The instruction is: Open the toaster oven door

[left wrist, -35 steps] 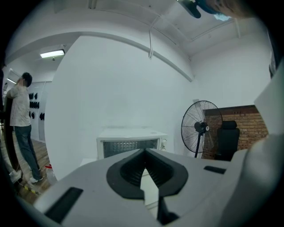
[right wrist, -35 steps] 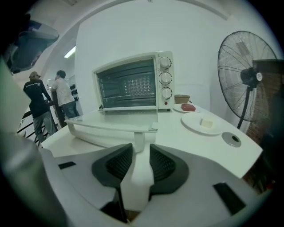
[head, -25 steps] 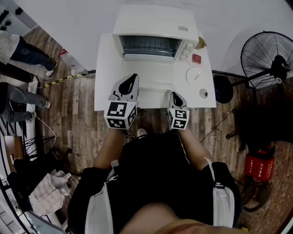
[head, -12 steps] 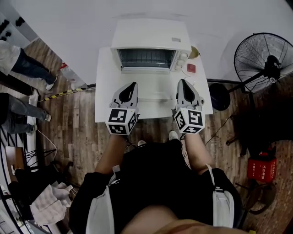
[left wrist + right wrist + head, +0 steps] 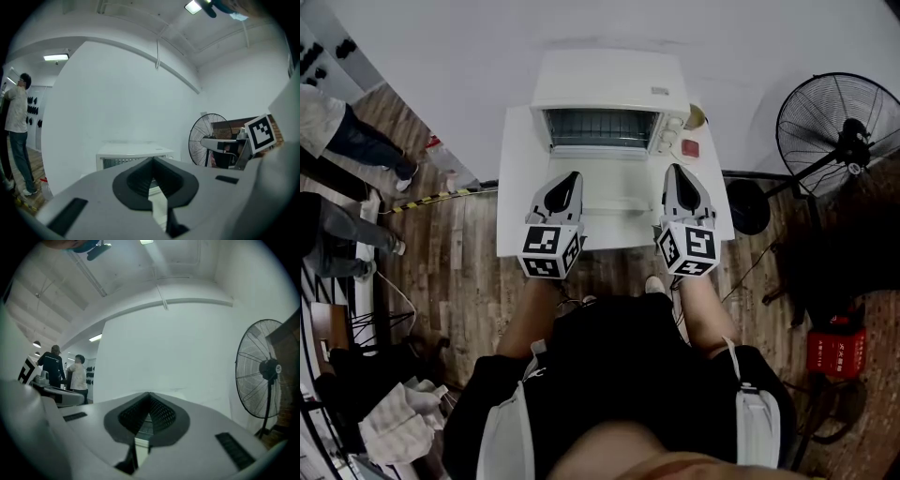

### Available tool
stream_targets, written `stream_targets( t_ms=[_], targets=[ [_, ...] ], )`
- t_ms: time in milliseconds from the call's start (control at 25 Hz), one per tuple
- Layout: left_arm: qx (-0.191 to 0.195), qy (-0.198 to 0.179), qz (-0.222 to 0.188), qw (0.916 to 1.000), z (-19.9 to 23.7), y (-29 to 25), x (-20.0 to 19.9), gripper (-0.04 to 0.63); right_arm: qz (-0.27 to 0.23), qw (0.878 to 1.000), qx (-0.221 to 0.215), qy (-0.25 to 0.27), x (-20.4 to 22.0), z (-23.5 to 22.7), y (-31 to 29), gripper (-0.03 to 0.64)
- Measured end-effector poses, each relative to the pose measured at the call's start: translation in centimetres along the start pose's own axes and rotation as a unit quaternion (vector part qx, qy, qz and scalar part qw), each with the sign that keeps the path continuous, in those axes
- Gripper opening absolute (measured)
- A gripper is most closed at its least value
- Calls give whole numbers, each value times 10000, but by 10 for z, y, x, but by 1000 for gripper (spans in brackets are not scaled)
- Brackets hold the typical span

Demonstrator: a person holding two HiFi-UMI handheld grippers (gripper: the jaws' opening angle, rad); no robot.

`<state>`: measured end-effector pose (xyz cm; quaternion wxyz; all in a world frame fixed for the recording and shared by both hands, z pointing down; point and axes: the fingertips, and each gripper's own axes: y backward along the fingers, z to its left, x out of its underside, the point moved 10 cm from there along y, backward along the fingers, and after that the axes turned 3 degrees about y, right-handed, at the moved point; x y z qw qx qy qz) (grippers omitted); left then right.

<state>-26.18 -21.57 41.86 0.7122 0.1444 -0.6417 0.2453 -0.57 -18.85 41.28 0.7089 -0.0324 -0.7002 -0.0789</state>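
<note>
The white toaster oven (image 5: 609,89) stands at the back of a white table (image 5: 516,187). Its dark glass door (image 5: 598,128) faces me, with a pale bar under it; I cannot tell whether the door is ajar. My left gripper (image 5: 572,175) hovers over the table's front half, left of centre, shut and empty. My right gripper (image 5: 675,170) is level with it on the right, also shut and empty. Both point at the oven and stay short of it. In the left gripper view the oven (image 5: 133,157) shows beyond the closed left gripper (image 5: 152,160). In the right gripper view the right gripper (image 5: 149,394) is closed too.
To the right of the oven lie a small red item (image 5: 690,148) and a round object (image 5: 697,117). A black standing fan (image 5: 842,127) is right of the table. A red canister (image 5: 834,352) sits on the wooden floor. People's legs (image 5: 347,141) show at far left.
My right gripper has moved forward and to the right from the table's front edge, and now sits level with the left one. The left gripper has barely shifted.
</note>
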Motion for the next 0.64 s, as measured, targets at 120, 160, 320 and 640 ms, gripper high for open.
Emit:
stream_targets(
  t_ms=[120,160,320,640],
  targets=[
    [-13,-1,-24,10000,-1,2,-2,11,-16,10000,-10,28,-2,1,0,2],
    [-8,-5,-25,10000,-1,2,-2,11,-13,10000,-6,31,-2,2,0,2],
    [5,-10,-13,10000,-2,3,0,11,25,10000,4,37,0,3,1,2],
    [27,-12,15,10000,-7,3,2,11,68,10000,-4,0,5,0,5,2]
  ],
)
